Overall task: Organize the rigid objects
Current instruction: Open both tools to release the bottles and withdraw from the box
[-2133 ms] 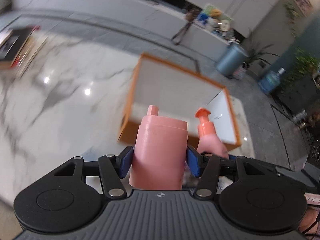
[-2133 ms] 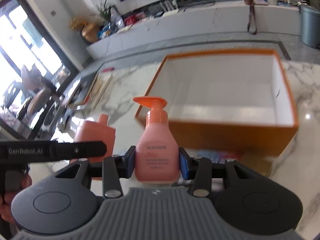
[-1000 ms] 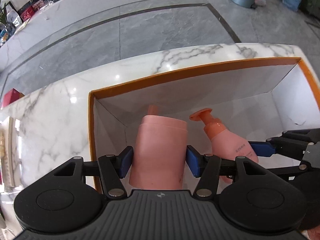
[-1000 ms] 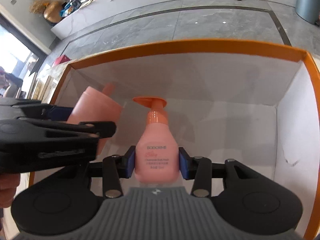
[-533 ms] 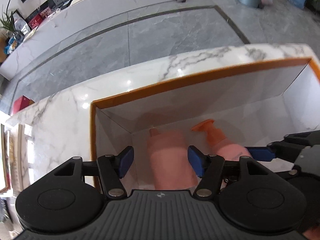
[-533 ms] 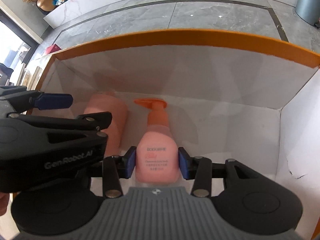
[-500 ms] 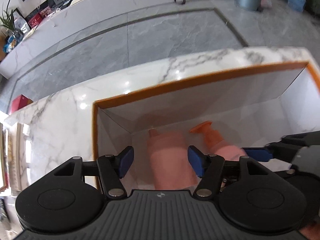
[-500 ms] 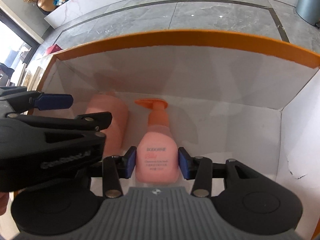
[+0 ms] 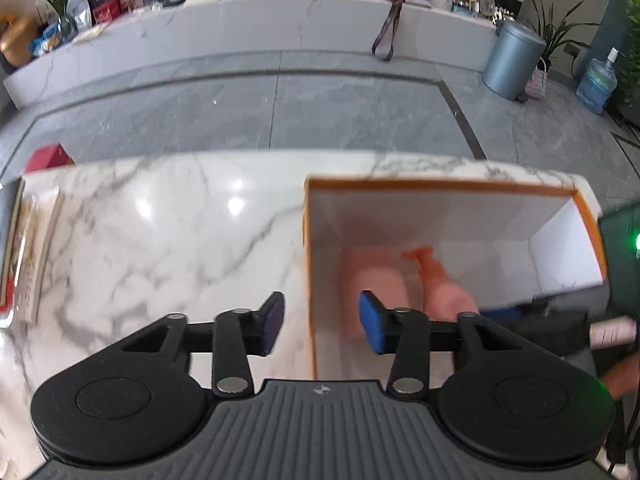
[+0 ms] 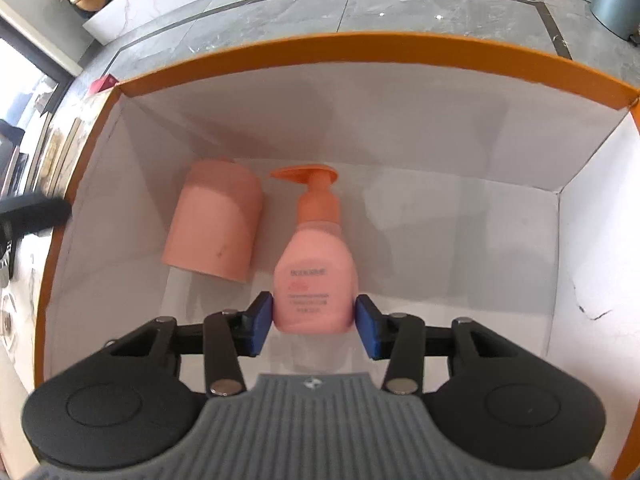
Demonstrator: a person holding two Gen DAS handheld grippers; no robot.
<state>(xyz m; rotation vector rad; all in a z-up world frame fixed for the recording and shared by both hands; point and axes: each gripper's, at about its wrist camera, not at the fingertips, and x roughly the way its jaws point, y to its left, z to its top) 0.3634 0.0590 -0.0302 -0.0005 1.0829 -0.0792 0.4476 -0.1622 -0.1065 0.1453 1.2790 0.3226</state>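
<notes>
Pink plastic pump bottle (image 10: 316, 276) stays pinched between right gripper (image 10: 315, 325) fingers inside the orange-rimmed white box (image 10: 360, 46); left gripper (image 9: 321, 328) fingers, empty, are closing above its wall.

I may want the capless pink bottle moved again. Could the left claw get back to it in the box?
Probably yes: the pink bottle lies uncovered in the open-topped orange box; the left claw, empty with jaws closing, hovers over the box's near wall.
</notes>
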